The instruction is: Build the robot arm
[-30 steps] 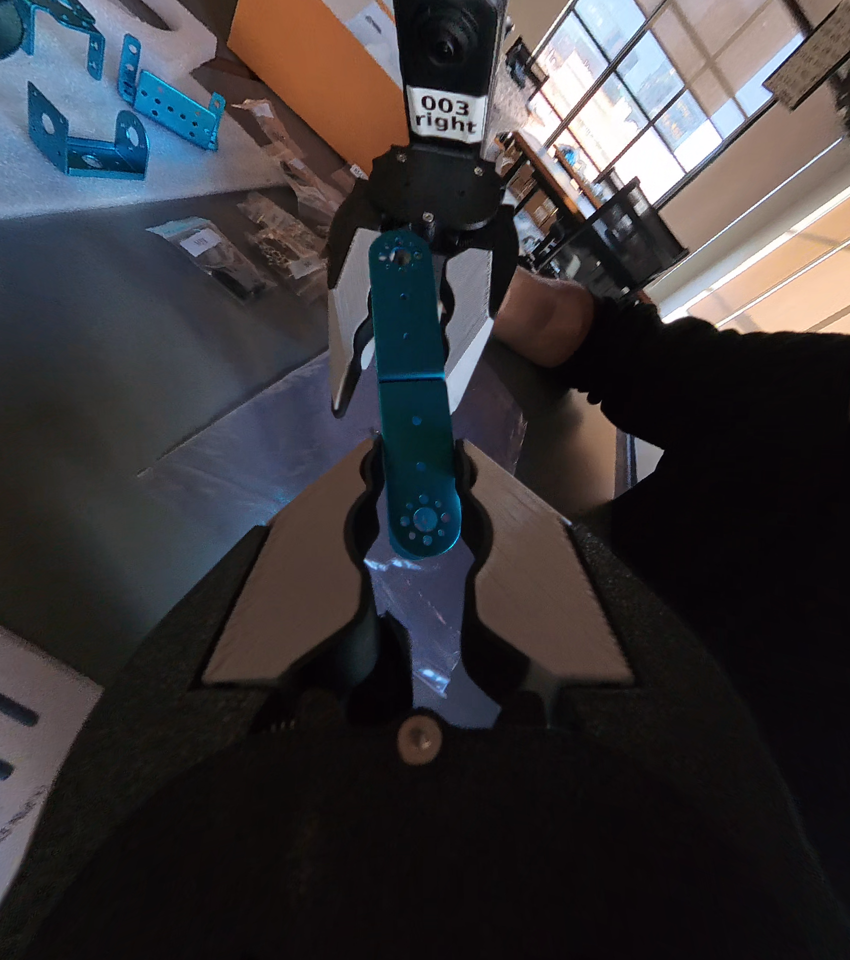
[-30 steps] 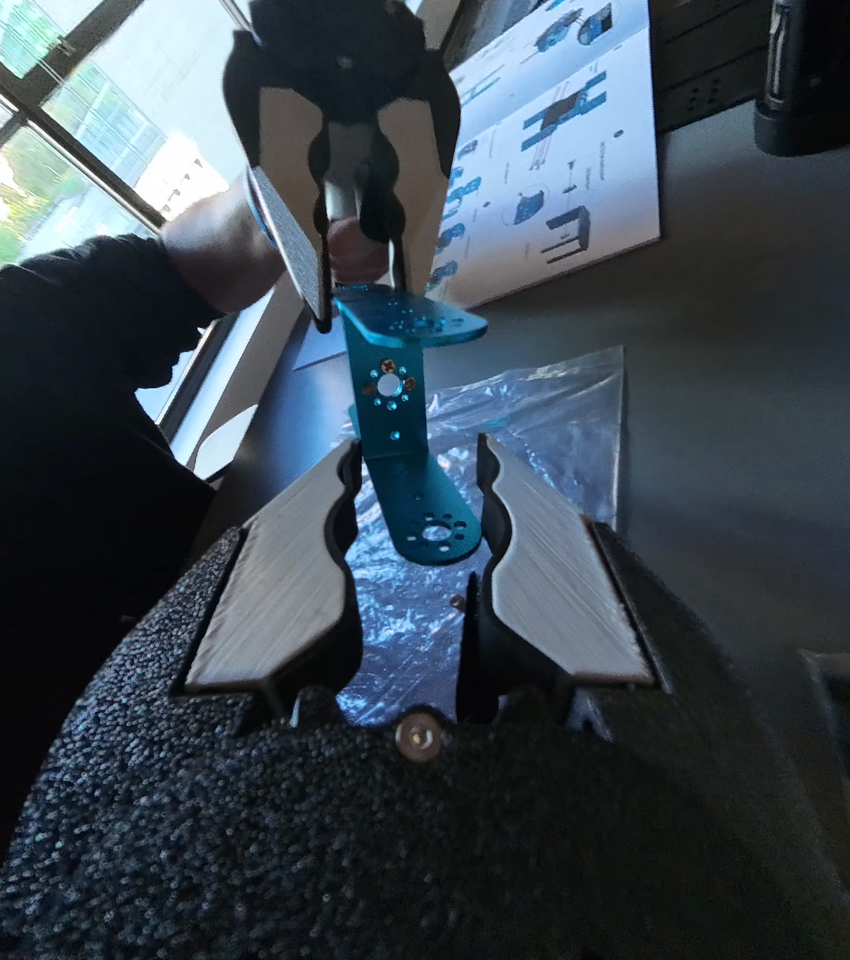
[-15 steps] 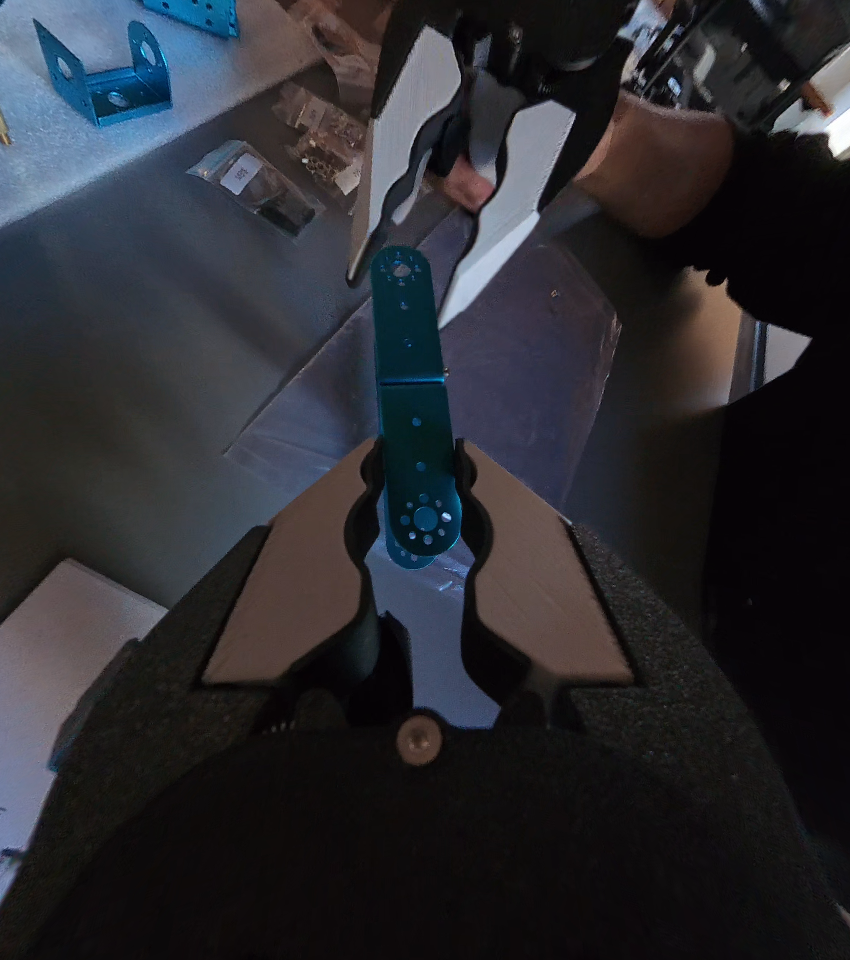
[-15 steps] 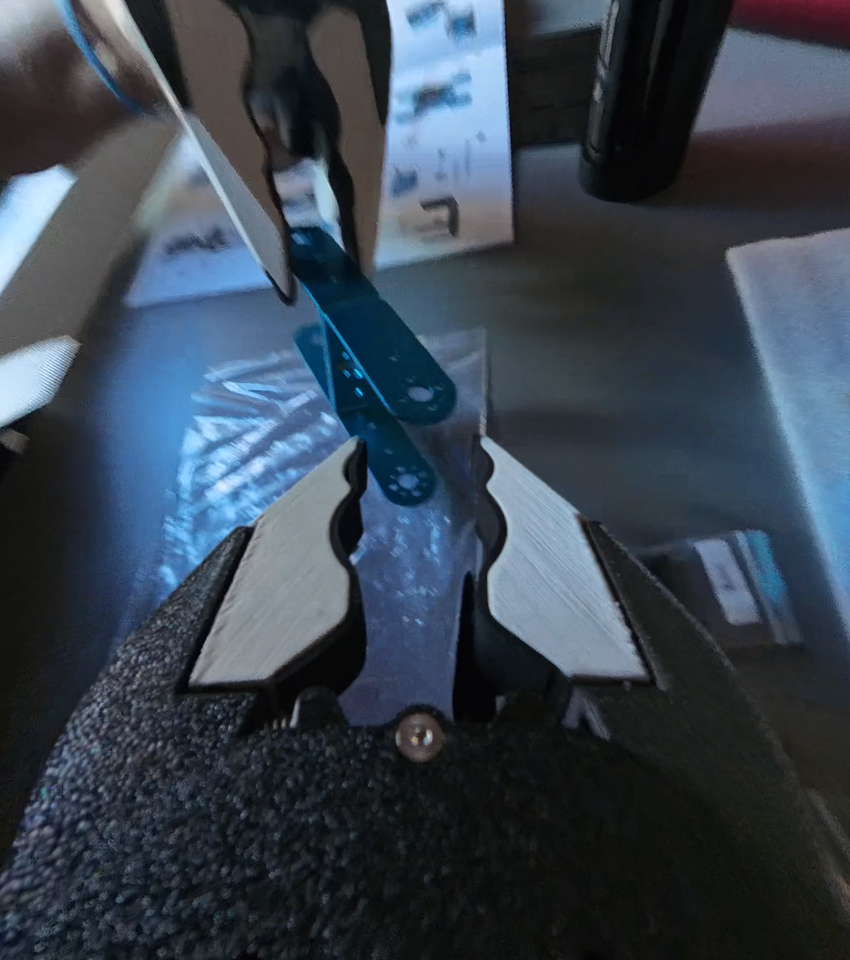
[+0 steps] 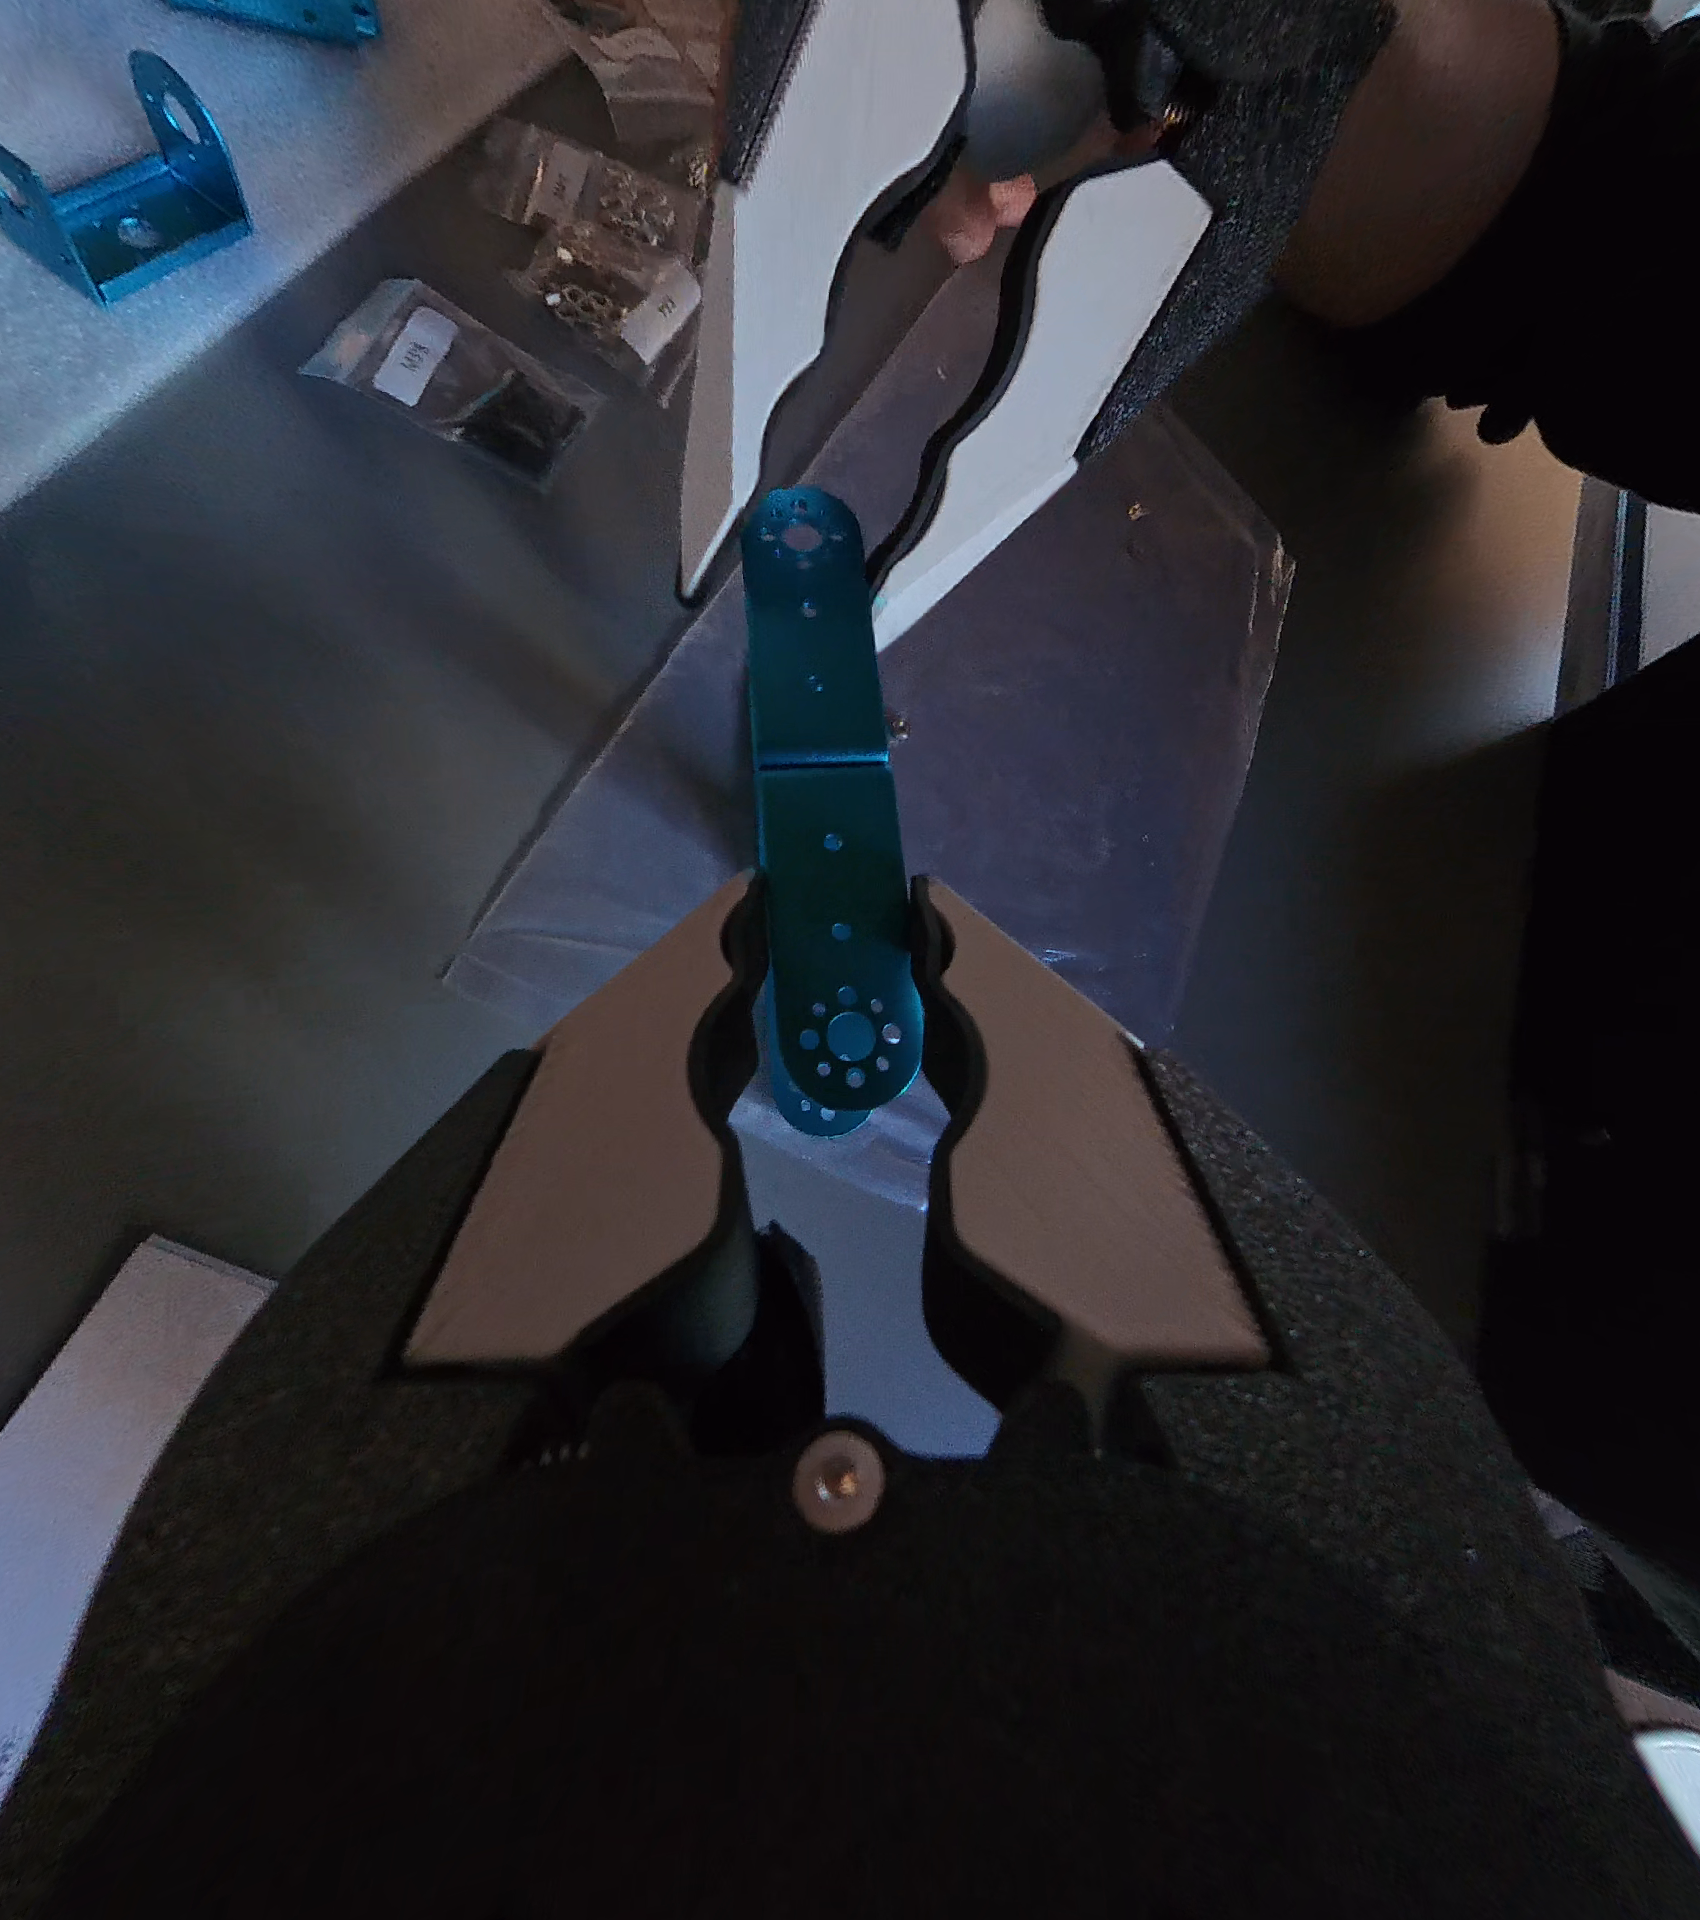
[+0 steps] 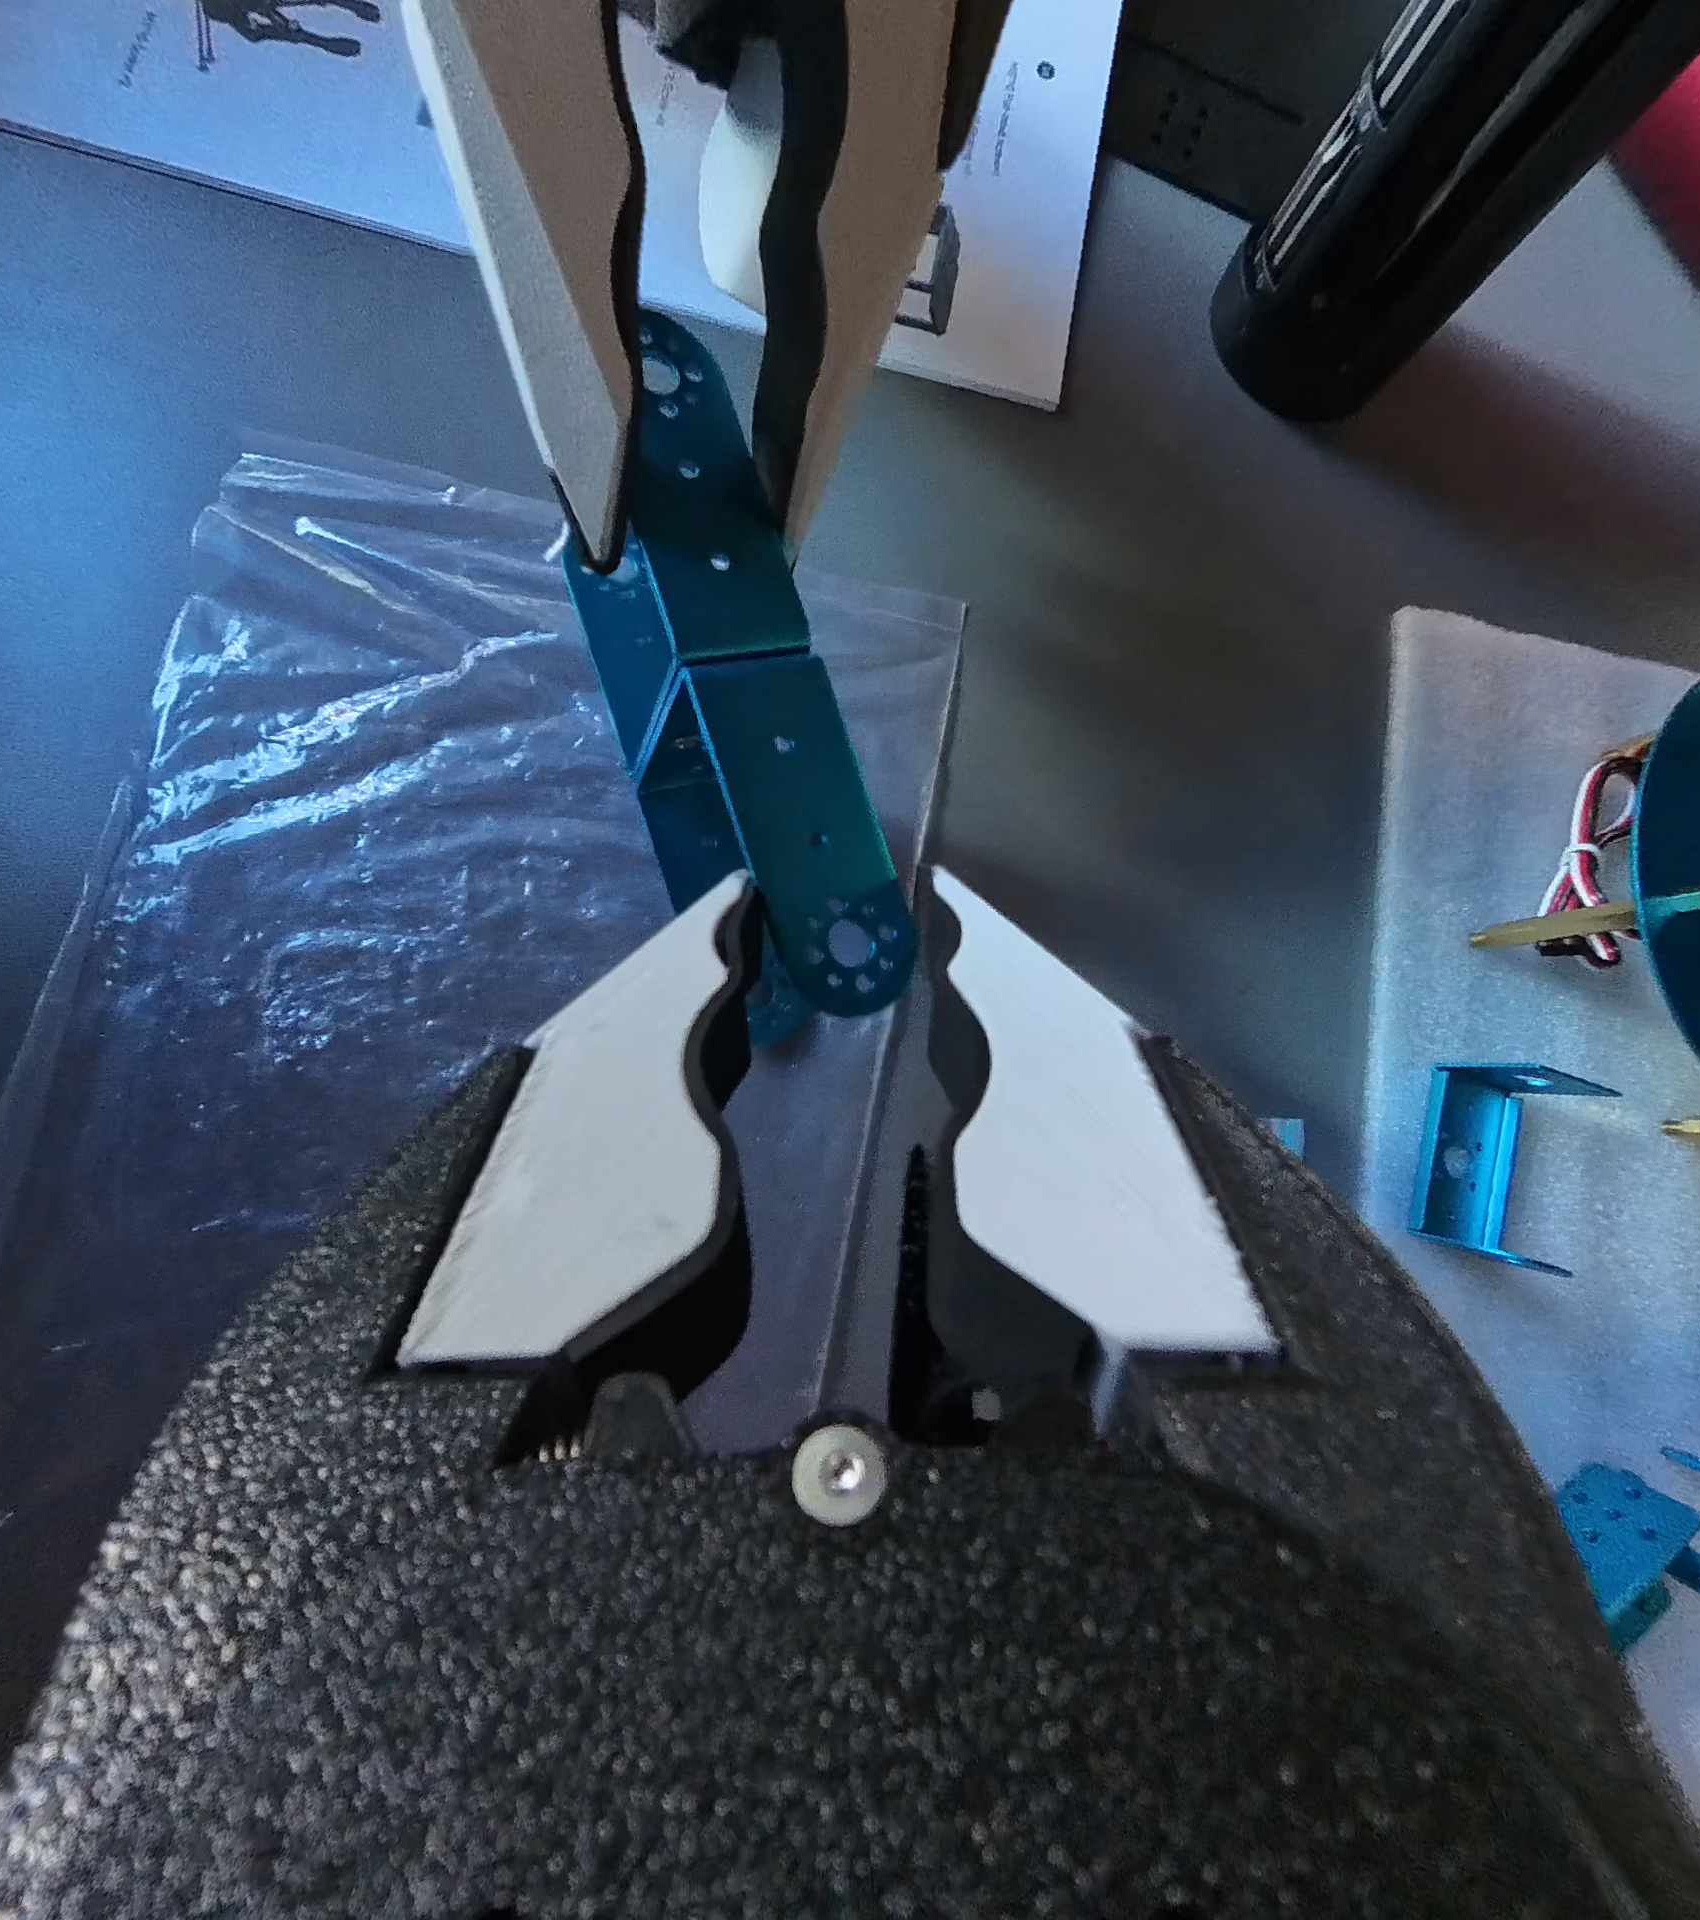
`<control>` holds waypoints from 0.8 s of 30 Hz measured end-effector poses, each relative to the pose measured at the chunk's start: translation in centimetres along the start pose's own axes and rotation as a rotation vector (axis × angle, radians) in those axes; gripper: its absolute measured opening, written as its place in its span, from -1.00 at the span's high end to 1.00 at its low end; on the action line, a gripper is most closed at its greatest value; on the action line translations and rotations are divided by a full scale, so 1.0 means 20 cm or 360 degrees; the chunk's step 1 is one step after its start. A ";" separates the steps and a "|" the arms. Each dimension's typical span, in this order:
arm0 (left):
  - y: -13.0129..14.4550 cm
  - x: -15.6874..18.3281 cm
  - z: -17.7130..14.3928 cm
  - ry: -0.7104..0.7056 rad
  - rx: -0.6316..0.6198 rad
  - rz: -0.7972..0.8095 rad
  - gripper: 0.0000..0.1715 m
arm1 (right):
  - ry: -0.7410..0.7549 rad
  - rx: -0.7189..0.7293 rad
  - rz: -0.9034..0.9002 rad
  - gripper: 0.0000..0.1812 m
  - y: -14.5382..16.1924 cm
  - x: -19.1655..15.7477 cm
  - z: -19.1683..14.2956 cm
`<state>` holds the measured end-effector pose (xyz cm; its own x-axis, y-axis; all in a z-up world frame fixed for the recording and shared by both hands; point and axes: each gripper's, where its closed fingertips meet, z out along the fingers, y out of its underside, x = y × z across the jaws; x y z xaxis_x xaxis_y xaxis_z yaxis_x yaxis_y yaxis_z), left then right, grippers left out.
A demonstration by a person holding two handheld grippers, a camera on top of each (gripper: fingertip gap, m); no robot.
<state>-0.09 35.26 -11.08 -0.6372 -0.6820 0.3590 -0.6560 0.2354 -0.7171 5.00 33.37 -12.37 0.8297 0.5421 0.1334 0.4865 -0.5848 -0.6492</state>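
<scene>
Left wrist view shows the left gripper (image 5: 835, 914) closed on a blue double bracket (image 5: 820, 727), two long perforated pieces joined end to end. Its fingers press the narrow sides near the rounded end. The bracket hangs in the air above a clear plastic bag (image 6: 358, 779) that lies on the grey table (image 5: 202, 831).

The right gripper (image 6: 841, 894) is open. The other rounded end of the bracket lies between its fingertips, and I see no firm contact there.

Compared with one second ago, both grippers have tilted down from the windows toward the table. The bracket now sits less deep inside the right gripper.

Near the bag lie small bags of screws (image 5: 472, 384), a short blue U-bracket (image 5: 113, 197) on a foam sheet, and an instruction sheet (image 6: 1012, 208).
</scene>
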 end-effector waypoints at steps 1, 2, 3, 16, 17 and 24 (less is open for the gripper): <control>0.00 0.00 0.00 0.0011 0.0026 0.0023 0.70 | 0.0004 0.0002 -0.0014 0.69 0.00 -0.01 0.00; 0.01 0.01 0.00 0.0019 0.0046 0.0059 0.70 | 0.0000 0.0006 -0.0020 0.69 -0.01 -0.02 -0.01; 0.02 0.01 0.00 0.0012 0.0059 0.0101 0.70 | -0.0003 0.0011 -0.0020 0.69 -0.01 -0.02 -0.01; 0.05 0.05 -0.04 -0.0120 0.0198 0.0230 0.42 | 0.0038 0.0312 0.0255 0.30 0.03 -0.01 -0.17; 0.06 0.05 -0.06 -0.0133 0.0212 0.0211 0.37 | -0.0014 0.0316 0.0296 0.30 0.05 -0.03 -0.17; 0.12 0.04 -0.14 -0.0350 0.0297 0.0203 0.47 | -0.0054 0.0172 0.0288 0.56 0.17 -0.13 -0.12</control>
<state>-3.28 37.22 -10.95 -0.5936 -0.7932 0.1360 -0.4778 0.2114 -0.8527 5.17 28.66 -13.12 0.8903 0.4551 -0.0168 0.2966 -0.6074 -0.7370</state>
